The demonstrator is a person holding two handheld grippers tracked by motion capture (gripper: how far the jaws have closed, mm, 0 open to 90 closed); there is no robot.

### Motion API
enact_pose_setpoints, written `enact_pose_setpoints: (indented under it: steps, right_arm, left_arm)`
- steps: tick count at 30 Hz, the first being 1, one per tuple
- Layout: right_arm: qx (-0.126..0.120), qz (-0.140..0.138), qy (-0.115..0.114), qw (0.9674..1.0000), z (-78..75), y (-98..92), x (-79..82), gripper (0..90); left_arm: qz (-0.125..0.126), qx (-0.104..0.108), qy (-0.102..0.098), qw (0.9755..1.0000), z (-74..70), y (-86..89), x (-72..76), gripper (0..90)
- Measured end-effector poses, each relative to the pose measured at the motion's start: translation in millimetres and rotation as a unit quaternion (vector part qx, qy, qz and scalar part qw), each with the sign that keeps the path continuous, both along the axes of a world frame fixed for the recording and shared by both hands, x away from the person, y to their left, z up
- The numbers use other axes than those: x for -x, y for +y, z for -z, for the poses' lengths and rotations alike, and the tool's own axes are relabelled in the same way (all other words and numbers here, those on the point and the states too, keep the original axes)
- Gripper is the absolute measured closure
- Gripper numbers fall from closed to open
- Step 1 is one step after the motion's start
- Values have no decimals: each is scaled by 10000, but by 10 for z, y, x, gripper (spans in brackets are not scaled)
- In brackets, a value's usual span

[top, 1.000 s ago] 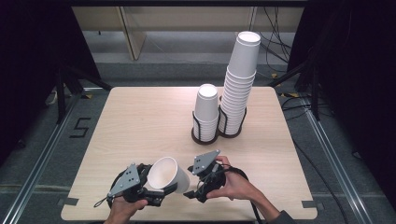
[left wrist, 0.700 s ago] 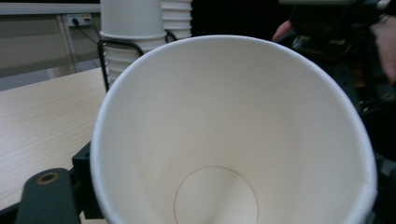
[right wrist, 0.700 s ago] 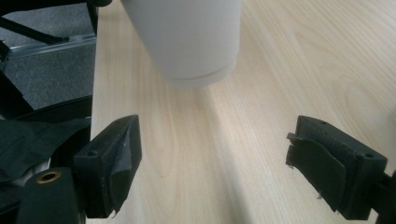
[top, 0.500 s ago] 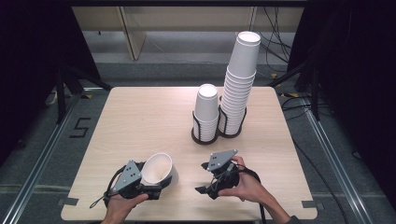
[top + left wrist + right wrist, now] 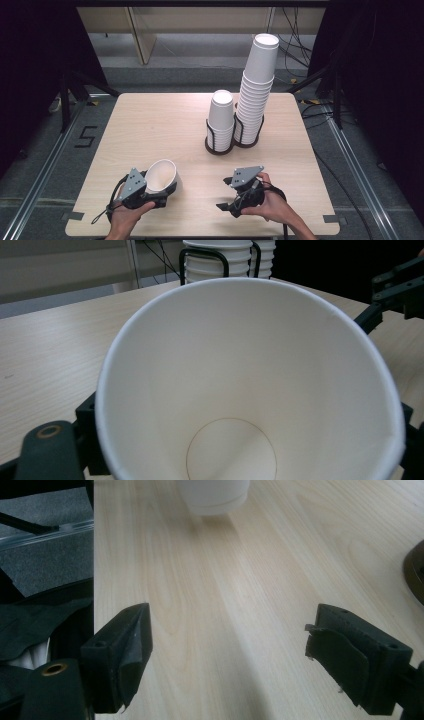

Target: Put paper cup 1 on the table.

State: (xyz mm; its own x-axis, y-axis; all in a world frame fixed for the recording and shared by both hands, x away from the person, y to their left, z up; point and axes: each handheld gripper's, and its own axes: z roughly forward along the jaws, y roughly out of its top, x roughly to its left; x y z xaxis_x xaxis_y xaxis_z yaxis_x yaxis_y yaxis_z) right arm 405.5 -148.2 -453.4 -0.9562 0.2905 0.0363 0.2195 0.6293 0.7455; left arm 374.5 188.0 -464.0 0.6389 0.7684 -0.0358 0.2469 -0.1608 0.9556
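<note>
A white paper cup (image 5: 161, 175) lies tilted near the table's front left, its mouth facing up and to the right. My left gripper (image 5: 159, 193) is shut on the cup's lower part. In the left gripper view the cup's open mouth (image 5: 240, 390) faces the camera, with a black finger (image 5: 47, 447) at its left side. My right gripper (image 5: 226, 194) is held apart from the cup, at the front right of the table, jaws open and pointing left. Nothing lies between its fingers (image 5: 122, 652), and the cup's base (image 5: 212, 492) stands farther off.
Two stacks of white cups stand in black wire holders behind the middle of the wooden table (image 5: 150, 120): a short stack (image 5: 221, 117) and a tall one (image 5: 256, 85). A holder's base (image 5: 416, 575) edges into the right gripper view. The table's left edge and the floor show there too.
The right gripper was at the cup's rim a second ago; it has come off and drawn away to the right. The left gripper keeps the cup, shifted slightly left.
</note>
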Motion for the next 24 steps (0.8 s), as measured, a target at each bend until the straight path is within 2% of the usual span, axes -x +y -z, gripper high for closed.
enact_pose_setpoints:
  steps: [2, 7, 12, 16, 19, 21, 24]
  right_arm:
    - [-49, 50, 57, 10000, 11, -43, 12, 178]
    - [-51, 168, 14, 9998, 43, -129, 46, 178]
    - [-156, 205, 54, 9997, 38, -208, 100, 181]
    - [-203, 296, 21, 9994, 38, -279, 134, 181]
    - [-199, 324, 24, 9993, 49, -326, 143, 184]
    - [-207, 296, 43, 9993, 62, -348, 150, 192]
    - [-186, 262, 47, 9995, 89, -361, 152, 190]
  left_arm:
    - [-38, 38, 18, 10000, 10, 4, -30, 154]
    - [-179, 5, 82, 9998, 1, 22, -98, 154]
    - [-352, 20, 36, 9994, -15, 54, -236, 153]
    - [-485, 55, 14, 9988, -38, 89, -364, 153]
    - [-580, -23, -35, 9983, -70, 115, -470, 153]
    - [-621, -149, -76, 9979, -74, 122, -563, 152]
    - [-760, -122, -29, 9970, -68, 135, -731, 151]
